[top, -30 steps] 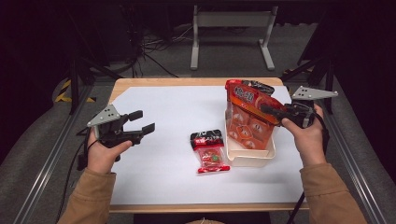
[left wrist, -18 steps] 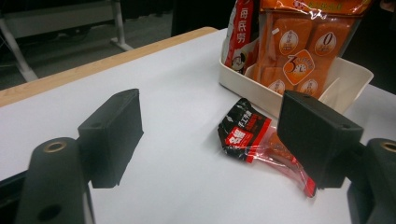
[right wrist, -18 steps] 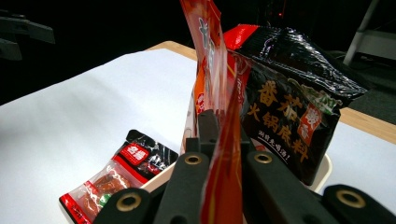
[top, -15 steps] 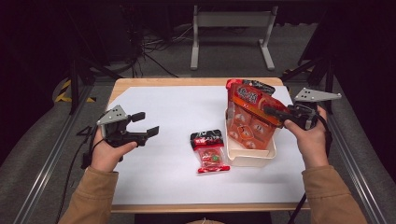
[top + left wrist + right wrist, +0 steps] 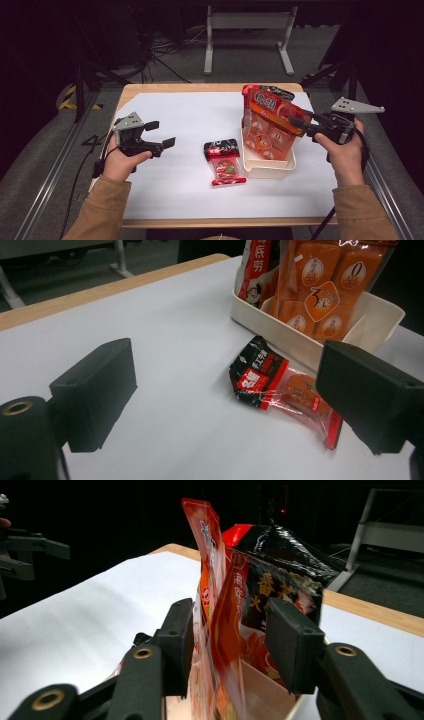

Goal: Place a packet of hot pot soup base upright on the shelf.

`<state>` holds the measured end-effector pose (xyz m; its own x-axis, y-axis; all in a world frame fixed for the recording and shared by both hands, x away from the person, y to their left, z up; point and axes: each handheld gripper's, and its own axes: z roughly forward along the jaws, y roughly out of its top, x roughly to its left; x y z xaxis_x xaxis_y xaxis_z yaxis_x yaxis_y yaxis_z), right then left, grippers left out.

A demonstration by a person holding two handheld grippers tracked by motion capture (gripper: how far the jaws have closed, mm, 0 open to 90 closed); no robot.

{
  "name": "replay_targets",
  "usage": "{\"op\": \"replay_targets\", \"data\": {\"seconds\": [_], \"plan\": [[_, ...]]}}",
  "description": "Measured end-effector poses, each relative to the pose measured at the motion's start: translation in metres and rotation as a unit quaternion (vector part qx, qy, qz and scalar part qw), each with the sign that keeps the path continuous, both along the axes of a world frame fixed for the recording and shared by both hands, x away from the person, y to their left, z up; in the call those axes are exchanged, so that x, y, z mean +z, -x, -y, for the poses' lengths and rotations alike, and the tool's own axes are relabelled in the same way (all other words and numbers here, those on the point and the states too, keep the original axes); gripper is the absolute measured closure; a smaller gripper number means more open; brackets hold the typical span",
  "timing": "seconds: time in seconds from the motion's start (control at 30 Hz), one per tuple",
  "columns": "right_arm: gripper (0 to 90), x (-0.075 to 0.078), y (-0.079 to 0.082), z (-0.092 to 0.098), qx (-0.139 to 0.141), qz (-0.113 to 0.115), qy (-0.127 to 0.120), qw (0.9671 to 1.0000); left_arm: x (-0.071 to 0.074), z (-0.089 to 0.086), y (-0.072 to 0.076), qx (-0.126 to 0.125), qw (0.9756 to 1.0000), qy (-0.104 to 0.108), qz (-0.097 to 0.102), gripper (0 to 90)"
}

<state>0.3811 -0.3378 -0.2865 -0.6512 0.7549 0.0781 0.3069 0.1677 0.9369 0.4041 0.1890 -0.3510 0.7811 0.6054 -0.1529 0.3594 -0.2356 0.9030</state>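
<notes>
While the left gripper [image 5: 159, 134] hung open near the table's [image 5: 165, 107] left edge, the small snack pack [image 5: 224, 161] lay mid-table. Toward the right edge, the right gripper [image 5: 229, 647] had just been opening around the orange bag [image 5: 270, 125] standing in the white bin [image 5: 267, 167]; I'd back straight out so it doesn't tip.

Big orange snack bag [image 5: 270, 122] right of centre in the high view, red top with pale lettering, round orange-and-white badges on its front. It stands in a cream-white tub [image 5: 267, 167]. The small packet [image 5: 224, 161] at centre is black on top, clear red below. White worktop [image 5: 190, 120] with a light wood edge; both grippers are black.
</notes>
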Motion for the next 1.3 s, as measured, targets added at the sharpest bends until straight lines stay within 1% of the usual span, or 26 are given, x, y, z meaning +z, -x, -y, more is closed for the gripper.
{"op": "replay_targets", "data": {"seconds": [0.07,0.1,0.17,0.23,0.27,0.3,0.43,0.47,0.57,0.63,0.7,0.73,0.83,0.87,0.93,1.1,1.13,1.2,1.23,1.27,1.3], "plan": [[50.6,0.001,0.007,0.004,-0.004,0.003,0.000,1.0000,0.000,0.001,-0.001,-0.002,1.0000,0.003,0.002,8.5],[50.6,0.001,0.007,0.004,-0.004,0.003,0.000,1.0000,-0.001,0.002,-0.001,-0.003,1.0000,0.006,0.004,8.5],[49.5,0.002,0.015,0.009,-0.011,0.009,0.004,0.9999,-0.001,0.004,-0.002,-0.005,0.9999,0.007,0.006,8.0],[48.3,0.002,0.021,0.014,-0.017,0.012,0.002,0.9998,-0.001,0.005,-0.003,-0.006,1.0000,0.005,0.003,8.4],[47.7,0.002,0.023,0.016,-0.017,0.013,0.002,0.9998,-0.001,0.005,-0.004,-0.007,0.9999,-0.002,0.008,9.0],[46.9,0.002,0.025,0.018,-0.018,0.012,0.001,0.9998,-0.002,0.006,-0.004,-0.008,1.0000,-0.001,0.006,9.9],[44.7,0.000,0.029,0.023,-0.024,0.014,0.009,0.9996,-0.002,0.005,-0.004,-0.008,0.9999,-0.004,0.003,11.9],[44.0,-0.003,0.033,0.027,-0.030,0.014,0.014,0.9994,-0.002,0.004,-0.003,-0.007,1.0000,-0.003,0.001,12.0],[43.9,-0.006,0.035,0.030,-0.034,0.015,0.014,0.9992,-0.003,0.004,-0.003,-0.005,1.0000,0.000,0.000,12.5],[43.8,-0.011,0.038,0.036,-0.042,0.015,0.007,0.9990,-0.003,0.004,-0.003,-0.003,1.0000,0.000,-0.001,12.5],[43.7,-0.015,0.039,0.039,-0.045,0.013,0.004,0.9989,-0.004,0.004,-0.004,-0.003,1.0000,-0.005,0.000,12.7],[43.5,-0.019,0.039,0.042,-0.050,0.015,0.004,0.9986,-0.005,0.005,-0.005,-0.002,1.0000,-0.003,-0.001,12.9],[42.9,-0.027,0.039,0.047,-0.059,0.009,0.005,0.9982,-0.006,0.005,-0.005,-0.002,1.0000,-0.005,-0.003,13.2],[42.9,-0.027,0.039,0.047,-0.059,0.009,0.005,0.9982,-0.006,0.005,-0.005,-0.001,1.0000,-0.005,-0.005,13.2],[42.7,-0.032,0.038,0.049,-0.063,0.010,0.005,0.9979,-0.007,0.006,-0.006,0.001,1.0000,-0.007,0.001,13.3],[41.5,-0.041,0.035,0.051,-0.080,0.001,0.023,0.9965,-0.009,0.008,-0.008,0.004,0.9999,-0.013,-0.002,13.3],[41.4,-0.043,0.034,0.051,-0.080,0.000,0.022,0.9966,-0.010,0.009,-0.008,0.005,0.9998,-0.017,-0.001,13.4],[41.2,-0.045,0.033,0.051,-0.082,-0.004,0.023,0.9964,-0.010,0.010,-0.008,0.007,0.9998,-0.018,0.000,13.6],[40.7,-0.049,0.032,0.051,-0.080,-0.007,0.018,0.9966,-0.011,0.012,-0.008,0.007,0.9997,-0.022,0.005,14.2],[40.7,-0.050,0.031,0.052,-0.078,-0.008,0.012,0.9968,-0.012,0.013,-0.008,0.006,0.9998,-0.020,0.004,14.3],[40.7,-0.051,0.031,0.052,-0.078,-0.008,0.011,0.9969,-0.012,0.014,-0.008,0.003,0.9998,-0.019,0.008,14.4]]}}
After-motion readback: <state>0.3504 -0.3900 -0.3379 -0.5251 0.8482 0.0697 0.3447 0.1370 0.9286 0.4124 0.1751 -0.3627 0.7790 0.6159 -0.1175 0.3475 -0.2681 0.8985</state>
